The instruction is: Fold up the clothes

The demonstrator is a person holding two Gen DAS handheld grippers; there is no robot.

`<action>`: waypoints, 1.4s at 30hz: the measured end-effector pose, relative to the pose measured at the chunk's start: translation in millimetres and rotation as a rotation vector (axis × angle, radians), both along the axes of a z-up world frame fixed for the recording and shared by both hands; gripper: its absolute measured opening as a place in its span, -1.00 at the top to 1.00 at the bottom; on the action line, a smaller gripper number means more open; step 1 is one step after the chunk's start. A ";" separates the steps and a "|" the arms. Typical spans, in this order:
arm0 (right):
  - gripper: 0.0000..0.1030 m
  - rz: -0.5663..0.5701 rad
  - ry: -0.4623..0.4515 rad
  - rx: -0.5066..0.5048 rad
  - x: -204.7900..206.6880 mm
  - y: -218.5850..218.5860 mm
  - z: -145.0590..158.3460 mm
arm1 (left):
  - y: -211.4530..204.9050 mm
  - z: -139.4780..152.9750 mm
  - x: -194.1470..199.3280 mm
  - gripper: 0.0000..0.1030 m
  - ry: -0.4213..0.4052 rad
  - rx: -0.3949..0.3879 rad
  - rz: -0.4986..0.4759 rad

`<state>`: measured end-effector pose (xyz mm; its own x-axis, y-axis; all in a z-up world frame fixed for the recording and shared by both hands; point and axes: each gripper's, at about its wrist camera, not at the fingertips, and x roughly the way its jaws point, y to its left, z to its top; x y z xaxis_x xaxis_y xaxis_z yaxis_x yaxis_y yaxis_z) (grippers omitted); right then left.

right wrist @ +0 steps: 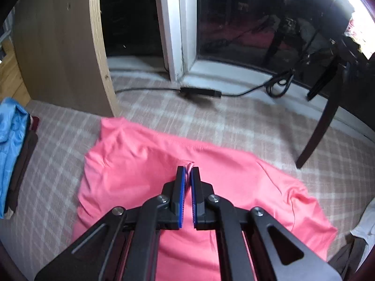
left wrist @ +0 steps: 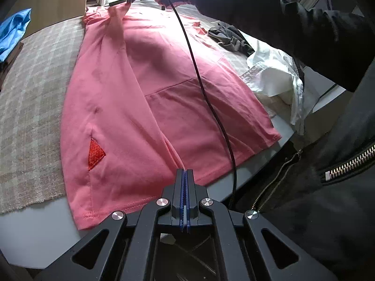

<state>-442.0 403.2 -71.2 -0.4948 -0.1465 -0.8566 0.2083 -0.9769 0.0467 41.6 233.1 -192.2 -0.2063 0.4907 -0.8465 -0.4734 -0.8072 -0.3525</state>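
I hold a two-fingered tool in each hand over a pink T-shirt (left wrist: 131,89) that lies spread across a checked cloth (left wrist: 35,89) on a white table (left wrist: 32,234). My left gripper (left wrist: 185,175) is clenched on a thin ridge of pink fabric at the shirt's near hem, the blue pads pressed tight together on it. My right gripper (right wrist: 188,172), at the far end by the window, pinches a small tuck of the same shirt near the shoulder; its fingers (right wrist: 180,182) are almost closed, with the cloth caught between them. Between the two grips, one side of the shirt lies folded lengthwise over the body, so I judge the matching holds at both ends are there to carry that edge across evenly and keep the crease straight. My dark sleeve (left wrist: 281,18) reaches over the shirt to the far end. A white garment (left wrist: 274,77) and a grey one (left wrist: 229,37) wait just beside the pink shirt, while a blue one (right wrist: 10,140) sits well apart.
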 end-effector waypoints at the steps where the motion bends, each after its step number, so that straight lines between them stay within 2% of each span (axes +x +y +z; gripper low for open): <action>1: 0.88 0.022 -0.038 -0.001 -2.4 -2.5 -6.6 | -0.1 -2.3 -1.1 0.99 -0.010 -0.003 0.003; 3: 0.86 0.044 -0.066 0.030 -2.1 -8.1 -14.8 | -0.7 -5.9 -3.2 0.99 -0.028 -0.011 0.019; 5: 0.66 0.057 -0.041 0.069 5.5 -11.4 -12.1 | -2.5 -3.0 -3.1 0.99 -0.048 0.012 0.025; 6: 0.35 0.057 -0.018 0.087 11.3 -11.8 -7.5 | -3.4 1.2 -1.1 0.99 -0.045 0.021 0.026; 7: 0.23 0.052 0.005 0.100 17.9 -11.1 -1.3 | -4.4 5.9 1.4 0.98 -0.040 0.030 0.027; 10: 0.23 0.031 0.060 0.098 47.2 -11.7 18.3 | -10.9 19.0 8.9 0.93 -0.019 0.035 0.046; 15: 0.15 0.138 -0.068 -0.107 87.1 -15.9 15.0 | -21.0 17.6 11.6 0.90 -0.023 0.015 0.099; 20: 0.15 0.149 -0.167 -0.048 92.7 -40.7 -21.0 | -3.8 3.4 7.6 0.88 -0.015 -0.024 0.073; 23: 0.15 0.138 -0.209 -0.066 92.6 -40.1 -31.7 | 0.8 -3.6 3.8 0.86 -0.014 -0.026 0.074; 24: 0.16 0.138 -0.209 -0.068 93.8 -38.8 -32.0 | 1.6 -6.1 2.7 0.84 -0.013 -0.028 0.078; 25: 0.36 0.139 -0.208 -0.070 94.9 -37.5 -32.3 | 2.4 -9.2 1.4 0.84 -0.015 -0.035 0.082; 26: 0.61 0.142 -0.209 -0.074 95.8 -36.3 -32.6 | 3.3 -12.5 0.2 0.85 -0.017 -0.045 0.085; 27: 0.96 0.148 -0.212 -0.079 96.3 -35.2 -32.9 | 4.0 -15.1 -0.3 0.86 -0.015 -0.052 0.086; 28: 0.96 0.154 -0.213 -0.091 97.3 -33.7 -32.3 | 4.7 -17.4 -0.7 1.00 -0.011 -0.059 0.087; 34: 0.97 0.183 -0.155 -0.145 105.3 -23.8 -7.4 | -0.4 -2.8 5.2 1.00 0.029 -0.054 0.074; 38: 0.97 0.192 -0.143 -0.314 110.2 -11.0 14.7 | -5.4 19.0 10.8 1.00 0.065 -0.038 0.081; 40: 0.97 0.185 -0.138 -0.380 112.9 -0.1 14.3 | -7.5 30.8 13.9 1.00 0.085 -0.023 0.085; 42: 0.97 0.156 -0.162 -0.335 113.0 4.7 -1.6 | -3.1 29.7 14.7 1.00 0.069 0.016 0.065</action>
<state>-329.0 408.0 -72.9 -0.3067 -0.4934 -0.8139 0.3171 -0.8593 0.4014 56.2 229.9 -162.5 -0.2959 0.4876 -0.8214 -0.4443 -0.8315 -0.3336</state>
